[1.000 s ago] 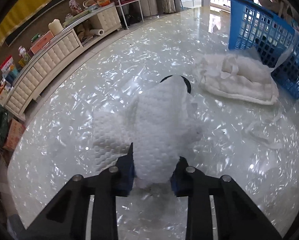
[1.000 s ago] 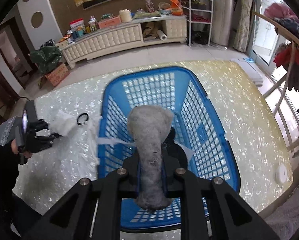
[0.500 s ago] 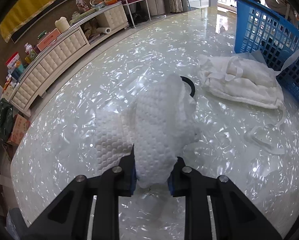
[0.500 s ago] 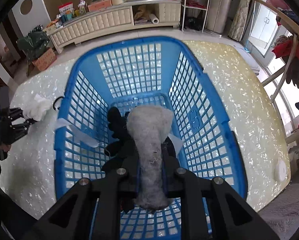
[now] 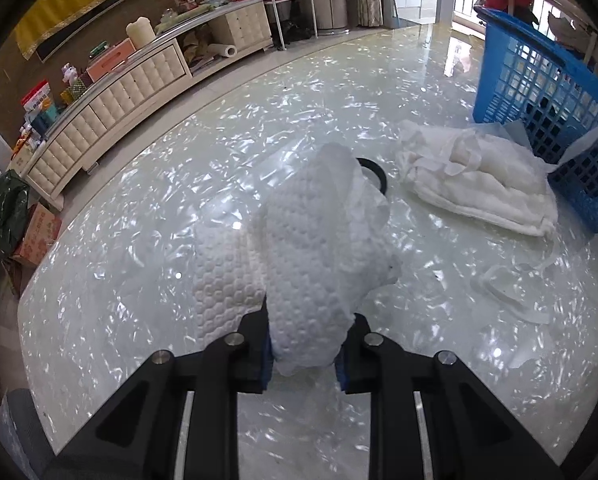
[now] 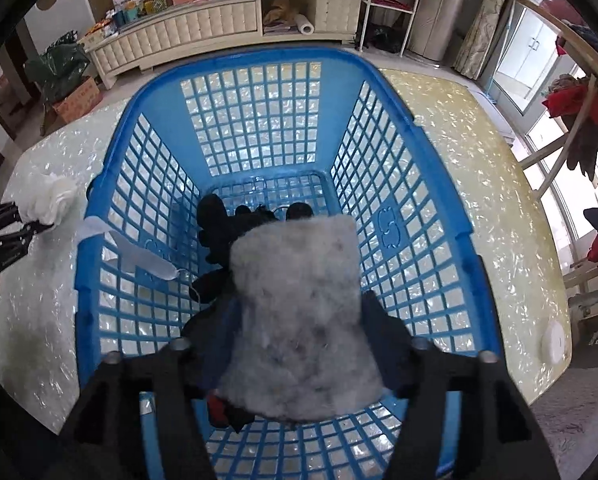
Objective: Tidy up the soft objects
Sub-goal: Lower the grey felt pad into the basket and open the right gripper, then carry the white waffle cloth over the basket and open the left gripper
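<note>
Two tools: your left tool (image 5: 305,354) clamps the quilted, honeycomb-textured white cloth (image 5: 319,248) above the glossy desk (image 5: 139,240); your right tool (image 6: 299,320) has just spread apart around the fuzzy grey pad (image 6: 299,312) over the blue lattice basket (image 6: 255,112).

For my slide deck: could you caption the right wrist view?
Right gripper, jaws just opening, releases a fluffy grey pad over black soft items in the blue plastic lattice basket.

No readable text here.
You see print on the boxes (image 5: 39,100) along the cabinet (image 5: 111,92), but it is too blurred to read.
</note>
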